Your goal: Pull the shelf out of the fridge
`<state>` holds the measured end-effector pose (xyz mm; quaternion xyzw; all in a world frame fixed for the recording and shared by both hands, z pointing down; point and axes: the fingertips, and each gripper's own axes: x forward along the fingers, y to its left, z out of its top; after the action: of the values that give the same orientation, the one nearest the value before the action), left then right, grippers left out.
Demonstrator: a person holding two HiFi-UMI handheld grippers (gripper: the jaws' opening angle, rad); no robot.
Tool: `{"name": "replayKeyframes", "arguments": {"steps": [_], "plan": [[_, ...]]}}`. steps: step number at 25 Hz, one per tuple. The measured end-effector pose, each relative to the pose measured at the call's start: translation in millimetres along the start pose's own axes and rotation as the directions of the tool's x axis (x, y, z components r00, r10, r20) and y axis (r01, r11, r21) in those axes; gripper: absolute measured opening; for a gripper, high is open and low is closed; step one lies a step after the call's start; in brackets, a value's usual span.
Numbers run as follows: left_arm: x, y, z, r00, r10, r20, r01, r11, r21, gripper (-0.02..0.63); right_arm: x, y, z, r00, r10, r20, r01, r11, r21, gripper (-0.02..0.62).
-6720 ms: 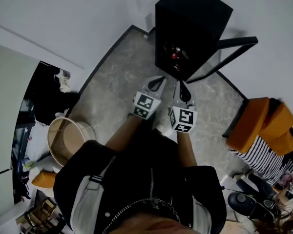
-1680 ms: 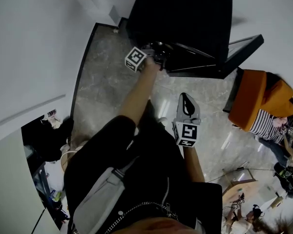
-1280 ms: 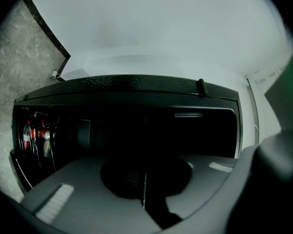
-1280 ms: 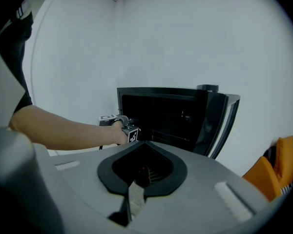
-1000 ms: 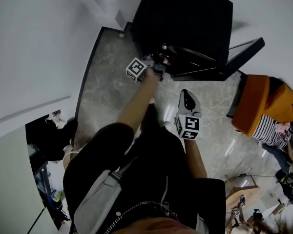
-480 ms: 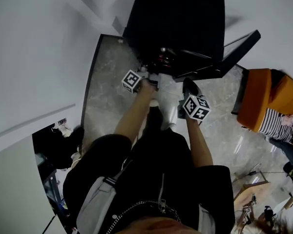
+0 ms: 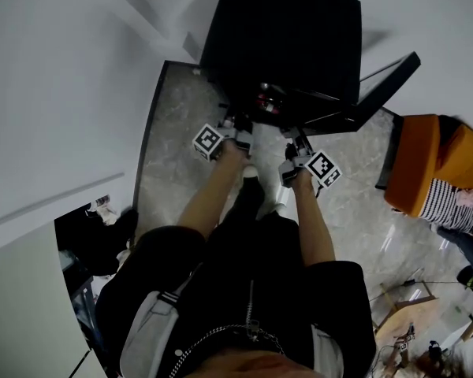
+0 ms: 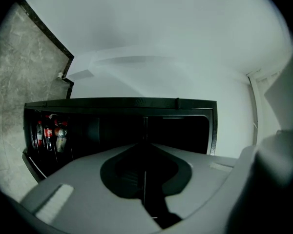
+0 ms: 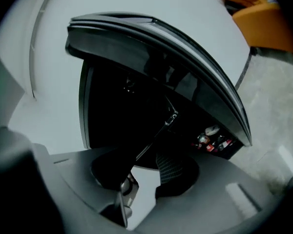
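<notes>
left tool (image 8: 144, 179): clamped narrow on shelf (image 9: 154, 139) edge at fridge (image 7: 284, 38) front | right tool (image 9: 146, 177): was opening, shelf edge between jaws

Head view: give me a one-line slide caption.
Person above open black mini fridge: left gripper clamps the shelf, right gripper opening its jaws around it.

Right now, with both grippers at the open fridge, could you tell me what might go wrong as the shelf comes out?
1. Only the left gripper seems shut on the thin shelf edge. The fingers of the right gripper are opening with that edge between them, so pulling now could skew and jam the shelf.
2. Bottles stand inside the fridge. Whether they rest on this shelf I cannot tell, but a jerk might topple them.
</notes>
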<state>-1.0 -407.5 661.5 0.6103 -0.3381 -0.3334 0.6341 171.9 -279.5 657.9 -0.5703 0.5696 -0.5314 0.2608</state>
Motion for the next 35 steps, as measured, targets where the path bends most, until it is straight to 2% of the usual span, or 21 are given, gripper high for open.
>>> {"name": "replayKeyframes", "arguments": {"steps": [4,11,14,16,18,25,30,35], "plan": [[-3,-4,-4,1.0,-0.003,-0.017,0.003,1.0,-0.003,0.023,7,-4,13,0.997,0.042,0.067,-0.048,0.994,0.097,0.11],[-11,-3,-1,1.0,0.005,-0.027,-0.006,1.0,-0.01,0.023,14,-16,37,0.986,0.083,0.146,-0.107,0.98,0.166,0.098],[-12,-4,-1,1.0,0.003,-0.029,-0.003,1.0,-0.013,0.023,15,-25,43,0.984,0.097,0.149,-0.125,0.973,0.195,0.064],[-14,-4,-1,0.999,-0.001,-0.032,0.001,1.0,-0.016,0.023,16,-27,43,0.984,0.117,0.138,-0.143,0.97,0.197,0.067],[-15,-4,-2,0.999,-0.008,-0.035,0.007,1.0,-0.02,0.023,17,-25,44,0.98,0.142,0.139,-0.168,0.965,0.201,0.035],[-22,-4,-3,0.999,-0.012,-0.037,0.011,1.0,-0.028,0.023,12,-24,41,0.958,0.223,0.18,-0.266,0.926,0.268,0.018],[-28,-8,-5,0.999,-0.026,-0.038,0.025,0.999,-0.039,0.023,7,-22,37,0.957,0.232,0.172,-0.273,0.923,0.271,0.018],[-36,-3,-4,0.999,-0.008,-0.036,0.007,1.0,-0.028,0.023,2,-22,33,0.958,0.23,0.17,-0.27,0.924,0.272,0.018]]}}
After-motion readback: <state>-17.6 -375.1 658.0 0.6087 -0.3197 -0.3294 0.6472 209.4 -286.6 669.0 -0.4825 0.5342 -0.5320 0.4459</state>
